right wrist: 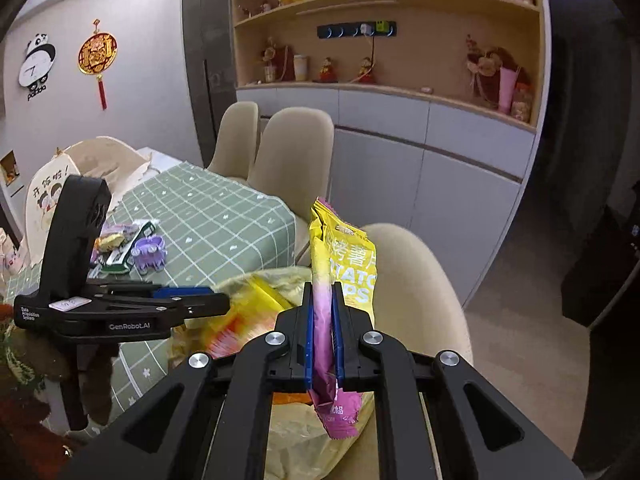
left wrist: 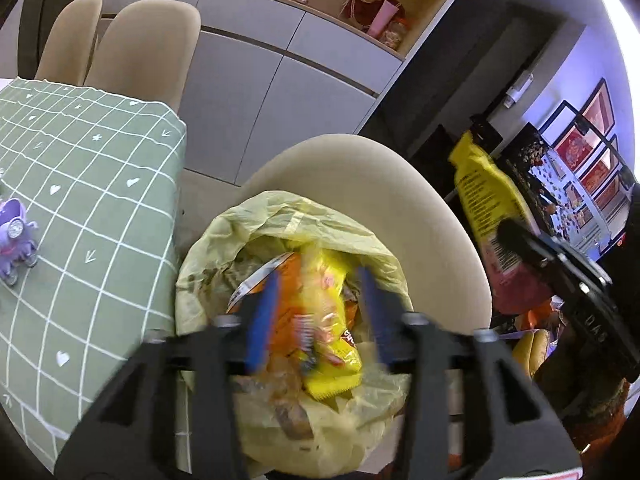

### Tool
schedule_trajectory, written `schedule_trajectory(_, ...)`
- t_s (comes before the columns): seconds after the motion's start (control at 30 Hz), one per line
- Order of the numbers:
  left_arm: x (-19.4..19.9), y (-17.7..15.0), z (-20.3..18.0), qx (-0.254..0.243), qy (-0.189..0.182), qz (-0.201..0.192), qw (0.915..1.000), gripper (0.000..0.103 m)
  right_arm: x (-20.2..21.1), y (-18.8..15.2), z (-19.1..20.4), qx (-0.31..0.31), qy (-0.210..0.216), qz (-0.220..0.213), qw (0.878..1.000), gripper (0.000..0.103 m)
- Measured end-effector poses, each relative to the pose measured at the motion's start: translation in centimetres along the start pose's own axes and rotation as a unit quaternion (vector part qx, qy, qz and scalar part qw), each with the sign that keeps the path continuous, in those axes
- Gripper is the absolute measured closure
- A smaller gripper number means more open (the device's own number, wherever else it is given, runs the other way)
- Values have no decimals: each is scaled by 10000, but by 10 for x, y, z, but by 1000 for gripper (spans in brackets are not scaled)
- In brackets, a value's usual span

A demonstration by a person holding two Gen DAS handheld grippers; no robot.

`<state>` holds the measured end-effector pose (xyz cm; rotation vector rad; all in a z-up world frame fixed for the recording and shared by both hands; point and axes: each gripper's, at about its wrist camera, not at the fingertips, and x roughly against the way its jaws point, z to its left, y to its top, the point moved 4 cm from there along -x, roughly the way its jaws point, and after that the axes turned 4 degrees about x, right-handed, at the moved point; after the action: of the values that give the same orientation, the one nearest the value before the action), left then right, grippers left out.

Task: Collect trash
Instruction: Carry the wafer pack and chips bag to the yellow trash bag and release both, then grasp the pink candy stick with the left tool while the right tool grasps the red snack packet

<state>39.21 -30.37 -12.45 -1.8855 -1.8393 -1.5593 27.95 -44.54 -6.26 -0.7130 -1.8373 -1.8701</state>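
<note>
A yellow trash bag (left wrist: pixel 280 220) sits open on a beige chair (left wrist: pixel 360 184), with snack wrappers inside. My left gripper (left wrist: pixel 318 276) is open right above the bag's mouth; a yellow snack wrapper (left wrist: pixel 328 332) lies blurred between and below its blue fingers. My right gripper (right wrist: pixel 323 304) is shut on a yellow and pink potato chips packet (right wrist: pixel 352 264) and holds it upright above the bag (right wrist: pixel 304 432). The packet (left wrist: pixel 486 204) also shows in the left wrist view, at the right. The left gripper (right wrist: pixel 188 300) shows at the left of the right wrist view.
A table with a green checked cloth (left wrist: pixel 80 200) stands left of the chair. On it are a purple toy (left wrist: pixel 14 236), small wrappers (right wrist: pixel 120 244) and a cloth tote bag (right wrist: pixel 52 196). Two more beige chairs (right wrist: pixel 296 152) and grey cabinets (right wrist: pixel 420 152) stand behind.
</note>
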Motion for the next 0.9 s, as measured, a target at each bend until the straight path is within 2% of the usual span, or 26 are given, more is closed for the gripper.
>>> schedule_trajectory(0.07, 0, -2, 3, 84, -6, 22, 10000, 39, -11, -5, 1, -2, 148, 109, 9998, 94)
schedule_trajectory(0.17, 9, -1, 14, 251, 194, -65, 9995, 28, -33, -13, 12, 14, 454, 329, 9984, 94)
schedule_trajectory(0.33, 47, -7, 43, 578, 630, -383, 9956, 28, -84, -31, 39, -166, 1135, 765, 9905, 94)
schedule_trajectory(0.4, 65, -10, 54, 709, 811, -534, 9927, 27, -115, -47, 48, -439, 1390, 1175, 9823, 94)
schedule_trajectory(0.53, 105, -16, 76, 830, 1323, -840, 9842, 26, -168, -83, 67, -595, 1386, 2009, 9679, 94)
schedule_trajectory(0.6, 120, -19, 85, 837, 1510, -932, 9806, 25, -175, -86, 71, -651, 1379, 2076, 9663, 94)
schedule_trajectory(0.73, 148, -28, 107, 956, 1783, -1063, 9735, 23, -170, -76, 73, -595, 1081, 1887, 9743, 92)
schedule_trajectory(0.8, 162, -34, 119, 1043, 1855, -1104, 9708, 22, -164, -69, 72, -650, 1067, 1813, 9755, 83)
schedule_trajectory(0.87, 176, -38, 132, 1104, 1917, -1154, 9684, 21, -154, -65, 73, -725, 1027, 1691, 9776, 56)
schedule_trajectory(0.9, 181, -40, 136, 1126, 1939, -1179, 9674, 20, -147, -63, 71, -736, 992, 1617, 9791, 54)
